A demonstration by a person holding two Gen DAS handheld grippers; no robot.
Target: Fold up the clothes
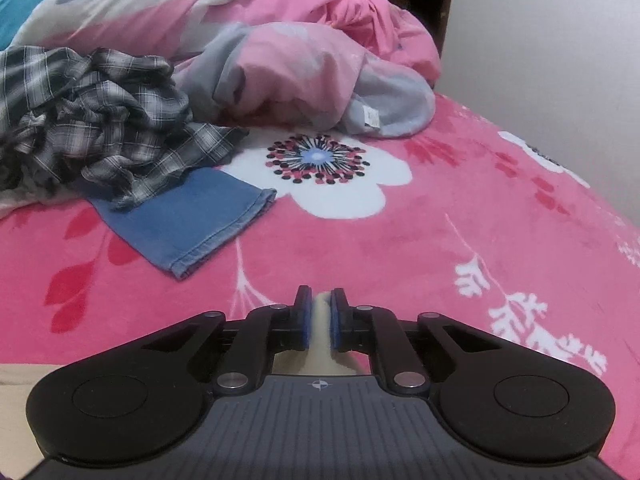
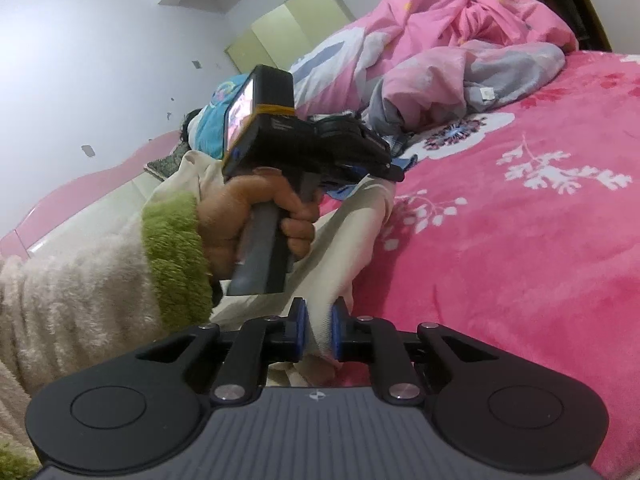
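A cream garment [image 2: 340, 232] is stretched over the pink floral blanket between both grippers. In the left wrist view, my left gripper [image 1: 320, 312] is shut on a fold of this cream cloth [image 1: 320, 344] low over the blanket. In the right wrist view, my right gripper [image 2: 319, 328] is shut on another edge of the garment. The left gripper [image 2: 394, 170] shows there too, held by a hand [image 2: 260, 220] in a fluffy cream sleeve with a green cuff. A crumpled plaid shirt [image 1: 100, 120] and a blue jeans leg [image 1: 192, 220] lie at the left.
The pink floral blanket [image 1: 440, 240] covers the bed. A bunched pink and grey duvet [image 1: 288, 72] lies along the far side, against a dark headboard [image 1: 432, 0]. A white wall [image 1: 560, 60] borders the right. A pale green cupboard [image 2: 288, 28] stands beyond the bed.
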